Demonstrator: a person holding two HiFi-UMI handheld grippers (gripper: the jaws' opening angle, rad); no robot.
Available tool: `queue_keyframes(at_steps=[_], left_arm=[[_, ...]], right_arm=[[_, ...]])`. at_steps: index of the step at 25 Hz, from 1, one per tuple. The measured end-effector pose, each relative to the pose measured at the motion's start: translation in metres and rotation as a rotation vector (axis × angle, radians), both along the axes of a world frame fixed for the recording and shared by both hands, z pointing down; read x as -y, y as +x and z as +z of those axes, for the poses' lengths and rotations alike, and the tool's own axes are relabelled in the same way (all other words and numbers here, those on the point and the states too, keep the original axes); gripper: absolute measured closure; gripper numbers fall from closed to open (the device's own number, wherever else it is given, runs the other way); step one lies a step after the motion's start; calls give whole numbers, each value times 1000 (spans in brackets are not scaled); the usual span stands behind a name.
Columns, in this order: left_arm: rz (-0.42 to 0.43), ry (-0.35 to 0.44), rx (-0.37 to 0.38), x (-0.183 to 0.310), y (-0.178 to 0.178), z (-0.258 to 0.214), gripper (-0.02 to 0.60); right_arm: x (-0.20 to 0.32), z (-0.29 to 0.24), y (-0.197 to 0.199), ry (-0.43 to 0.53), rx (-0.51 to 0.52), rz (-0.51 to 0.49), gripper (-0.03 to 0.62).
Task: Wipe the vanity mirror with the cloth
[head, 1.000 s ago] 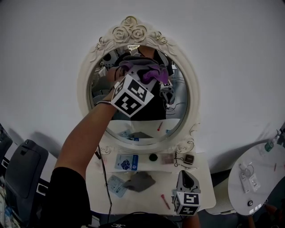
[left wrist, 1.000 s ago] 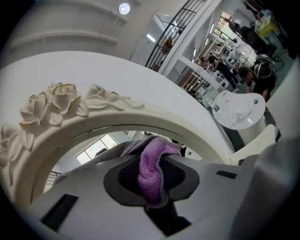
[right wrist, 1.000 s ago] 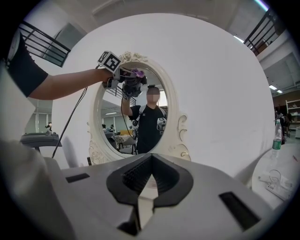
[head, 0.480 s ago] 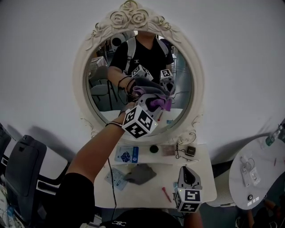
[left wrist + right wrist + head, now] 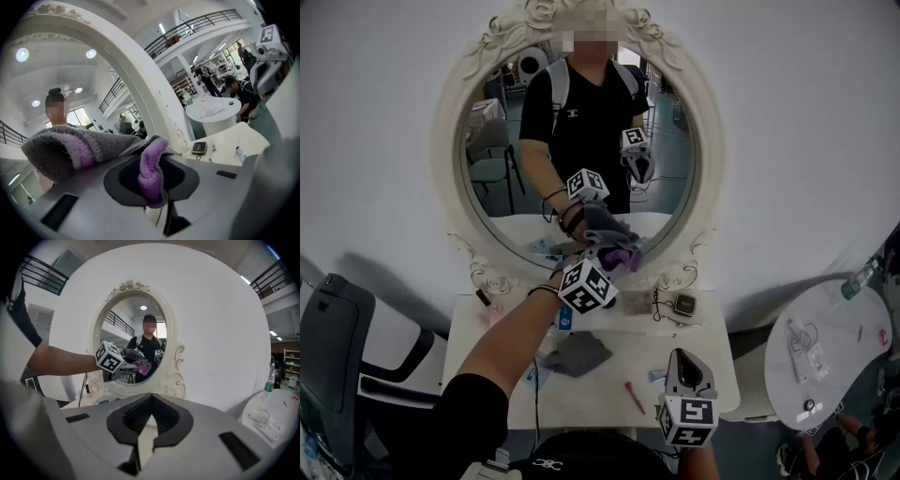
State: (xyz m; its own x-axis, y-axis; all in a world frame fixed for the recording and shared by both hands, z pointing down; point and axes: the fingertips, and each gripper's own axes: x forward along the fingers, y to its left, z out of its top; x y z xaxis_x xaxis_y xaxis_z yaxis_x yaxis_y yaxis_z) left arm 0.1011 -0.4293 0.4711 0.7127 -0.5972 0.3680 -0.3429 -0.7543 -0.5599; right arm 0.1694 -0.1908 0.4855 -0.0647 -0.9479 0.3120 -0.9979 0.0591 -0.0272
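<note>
1. Vanity mirror [image 5: 502,202]: oval glass in a white frame with carved roses, standing at the 12 o'clock edge of the white desk [image 5: 591,398].
2. Cloth [image 5: 614,246], grey and purple: pressing against the glass at the mirror's 6 o'clock and meeting its own reflection there.
3. Left gripper [image 5: 614,261]: jaws clenching a purple fold of the cloth, with the grey part bunching over the top. Its cube is showing black-and-white square markers only.
4. Right gripper [image 5: 686,361]: sitting at the desk's 5 o'clock corner, pointing towards the mirror, with jaws drawn together on nothing. Whether it is touching the desk is unclear.
5. Desk items: a flat grey item [image 5: 574,354] lying centre-left, a small red stick [image 5: 635,397] at its 4 o'clock, and a small dark square case [image 5: 685,303] at the mirror's foot.
6. Round white table [image 5: 825,366]: standing at the desk's 3 o'clock.
7. Writing: a small chest logo is showing on the reflected black shirt, too small to read.
</note>
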Motion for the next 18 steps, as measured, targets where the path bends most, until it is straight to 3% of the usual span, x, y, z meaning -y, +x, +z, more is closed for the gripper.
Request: queue_keyframes(at_steps=[5,7,11,14,18], left_arm=[[-26,-73,-52,-2,1,12,511],[-61,-108,-149,-10,-8,2,511],[-126,-134,-423,-44,-28,-45,511],[-186,-173,-541,-76,-43,-64,511],[-294,-229,-574,-123,-62,-49,511]], right_arm=[[-3,-6,2,14,-37,-4,583],[-2,-9,-2,24,-38,-18,582],[7,-11,-9,55,-6,-33,583],[16,-20,-26,106,55,-85,583],[24,-37,-51,188,236,-182,583]])
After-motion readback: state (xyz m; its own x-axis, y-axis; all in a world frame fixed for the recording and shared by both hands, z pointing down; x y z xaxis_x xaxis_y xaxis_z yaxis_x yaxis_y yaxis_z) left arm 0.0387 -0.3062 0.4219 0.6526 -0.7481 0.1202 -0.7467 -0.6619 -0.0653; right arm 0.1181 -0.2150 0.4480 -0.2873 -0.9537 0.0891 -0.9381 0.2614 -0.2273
